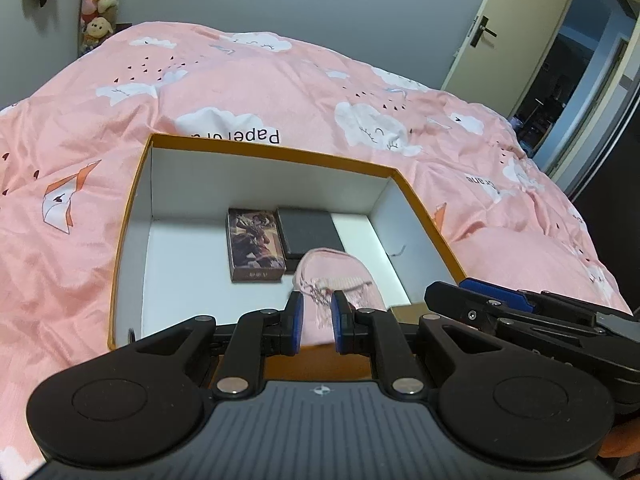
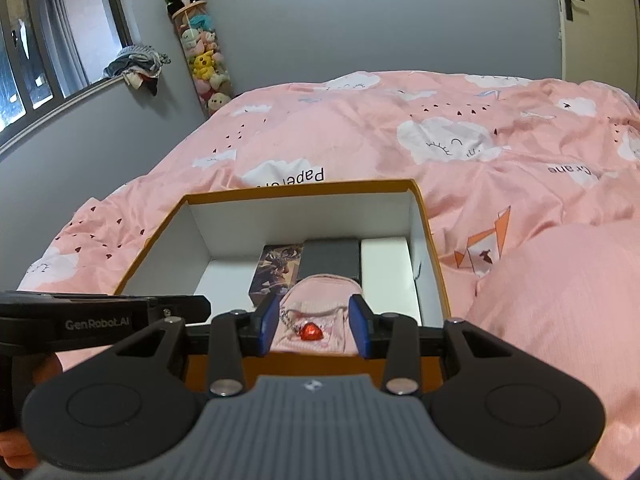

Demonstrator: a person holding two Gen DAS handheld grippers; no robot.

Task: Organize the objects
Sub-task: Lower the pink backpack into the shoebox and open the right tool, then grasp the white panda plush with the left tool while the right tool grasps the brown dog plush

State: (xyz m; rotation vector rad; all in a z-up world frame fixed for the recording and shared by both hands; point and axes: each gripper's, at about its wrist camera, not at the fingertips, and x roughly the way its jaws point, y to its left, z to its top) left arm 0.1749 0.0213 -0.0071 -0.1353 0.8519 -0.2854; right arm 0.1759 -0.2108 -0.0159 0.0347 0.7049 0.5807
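- Orange-rimmed cardboard box [image 1: 132,200], white inside, open-topped, sits on a bed with a pink cloud-print duvet [image 1: 248,88].
- Left wrist view: left gripper [image 1: 315,322] has its blue pads narrowly spaced around the near end of a small pink fabric backpack [image 1: 340,276]; whether the pads actually press it, cannot tell. The backpack lies at the box's near edge, reaching inside.
- Same view only: right gripper [image 1: 486,294] enters from the right side-on, just beside the box's near right corner.
- On the box floor, left to right: illustrated rectangular box [image 1: 254,244], flat dark grey textured case [image 1: 308,234] touching it, then bare white floor. Backpack tip overlaps the grey case's near edge.
- Right wrist view: the right gripper's pads are set fairly wide, one at each side of the backpack; contact is unclear.
- Only this view shows a glossy red heart charm [image 2: 311,332] on a thin metal chain on the backpack's front, plus the zip seam.
- Only this view shows the left gripper's black body with printed lettering at the left edge.
- Far left corner: tall clear tube of plush toys [image 2: 204,60], panda on top.
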